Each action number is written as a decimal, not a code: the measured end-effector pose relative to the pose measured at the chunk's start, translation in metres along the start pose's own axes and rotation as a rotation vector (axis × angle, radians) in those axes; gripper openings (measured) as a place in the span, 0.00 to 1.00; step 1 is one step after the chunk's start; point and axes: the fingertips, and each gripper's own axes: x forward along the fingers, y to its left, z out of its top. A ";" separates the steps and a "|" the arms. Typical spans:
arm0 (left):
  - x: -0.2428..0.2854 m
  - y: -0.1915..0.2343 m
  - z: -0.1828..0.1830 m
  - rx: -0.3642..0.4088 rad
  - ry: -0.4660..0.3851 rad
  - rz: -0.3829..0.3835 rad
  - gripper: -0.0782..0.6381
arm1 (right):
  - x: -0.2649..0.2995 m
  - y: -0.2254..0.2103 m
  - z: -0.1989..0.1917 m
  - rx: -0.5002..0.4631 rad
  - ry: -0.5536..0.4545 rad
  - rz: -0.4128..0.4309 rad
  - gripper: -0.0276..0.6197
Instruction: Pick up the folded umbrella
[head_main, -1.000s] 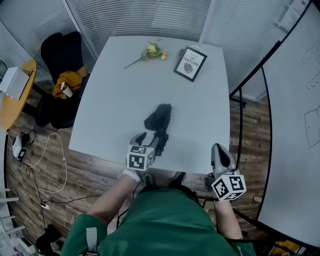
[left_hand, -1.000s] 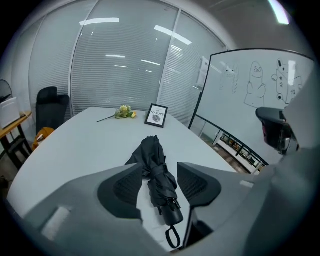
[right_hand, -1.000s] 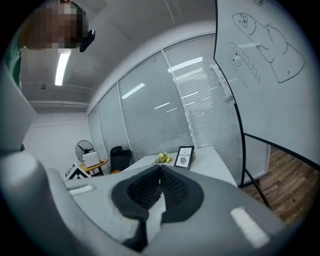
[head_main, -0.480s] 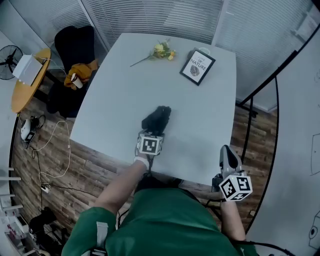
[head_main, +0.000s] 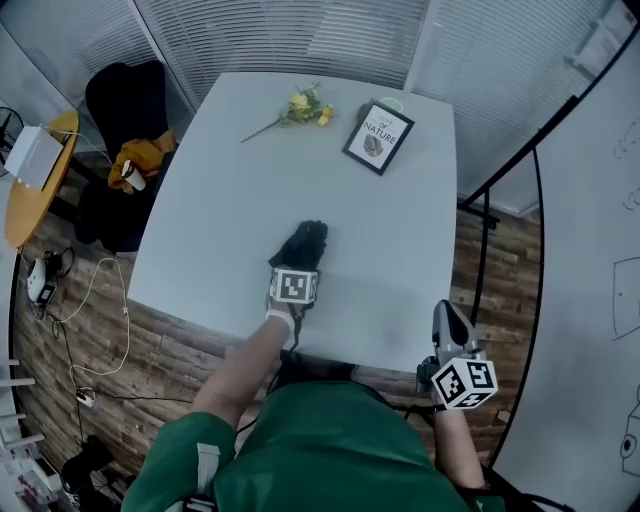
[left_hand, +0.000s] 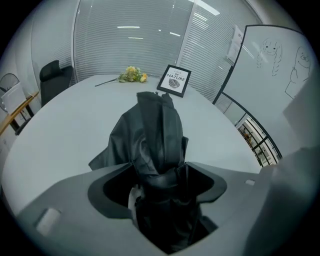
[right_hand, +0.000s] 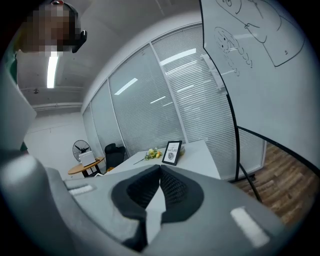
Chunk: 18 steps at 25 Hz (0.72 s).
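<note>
The left gripper (head_main: 296, 268) now sits on the near end of the folded umbrella (head_main: 307, 240). A second ago it hung just left of the handle, at the near edge of the bench (head_main: 210, 220), lower in the head view. It now points more steeply down, so its marker cube (head_main: 293, 285) faces the camera. The cube covers the handle and lower half of the umbrella, which showed before, and only the bunched black fabric shows above it. Its jaws have just been opening. They stand wide on either side of the umbrella, which lies between them unclamped.
</note>
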 end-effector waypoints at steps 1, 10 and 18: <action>0.002 0.002 -0.001 -0.002 0.004 -0.006 0.57 | -0.001 0.002 -0.001 0.001 -0.001 -0.010 0.05; 0.000 0.004 0.005 -0.059 -0.015 -0.162 0.51 | -0.013 0.022 -0.009 0.027 -0.017 -0.094 0.05; -0.017 0.004 0.005 -0.119 -0.055 -0.335 0.48 | -0.017 0.038 -0.017 0.048 -0.026 -0.113 0.05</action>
